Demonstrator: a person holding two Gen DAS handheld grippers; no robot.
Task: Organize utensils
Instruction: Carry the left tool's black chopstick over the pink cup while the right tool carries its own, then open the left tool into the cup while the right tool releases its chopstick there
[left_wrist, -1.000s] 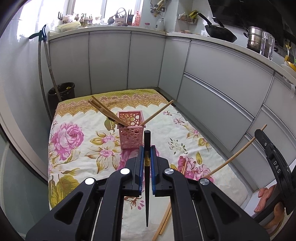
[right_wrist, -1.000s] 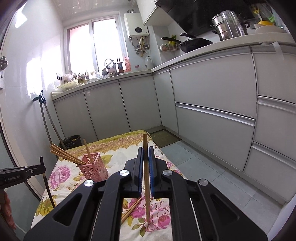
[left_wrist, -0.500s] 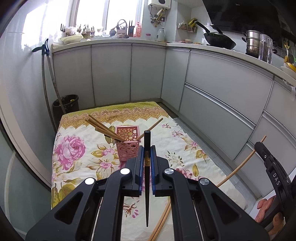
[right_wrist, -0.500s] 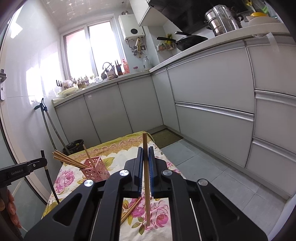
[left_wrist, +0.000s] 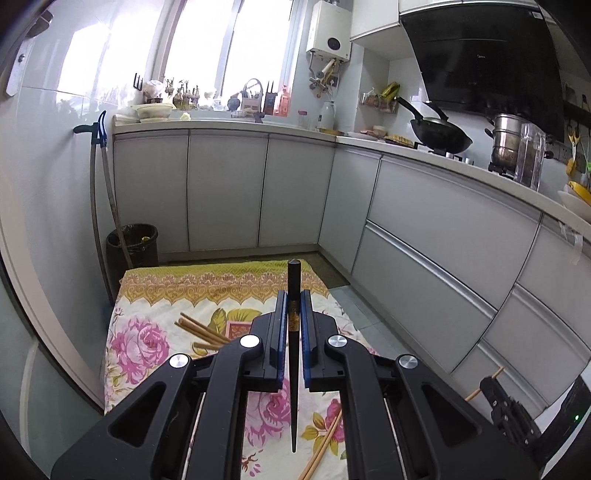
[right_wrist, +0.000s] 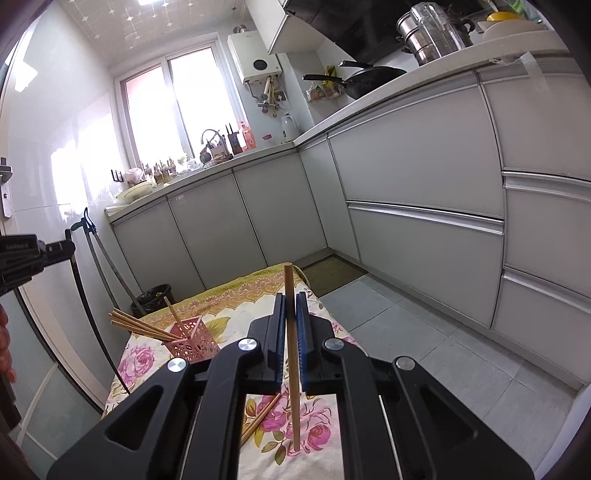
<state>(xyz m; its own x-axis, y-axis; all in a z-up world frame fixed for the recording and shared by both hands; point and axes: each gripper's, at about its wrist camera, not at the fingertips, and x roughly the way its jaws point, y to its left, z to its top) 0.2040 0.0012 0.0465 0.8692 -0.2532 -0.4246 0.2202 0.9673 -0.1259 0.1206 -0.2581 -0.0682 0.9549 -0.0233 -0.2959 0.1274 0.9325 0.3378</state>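
Black chopstick (left_wrist: 293, 354) clamped upright in left gripper (left_wrist: 292, 314); right gripper (right_wrist: 291, 317) pinches wooden chopstick (right_wrist: 291, 354), both tilted slightly down.

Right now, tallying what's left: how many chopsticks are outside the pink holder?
4: black chopstick in left tool, wooden chopstick in right tool, apparently two loose chopsticks on the cloth; more may hide beneath.

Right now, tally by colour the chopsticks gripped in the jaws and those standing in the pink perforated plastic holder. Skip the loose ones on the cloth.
Light wooden chopsticks: 5 (4 in the pink perforated plastic holder, 1 in the right gripper)
Black tapered chopstick: 1 (in the left gripper)
Total: 6
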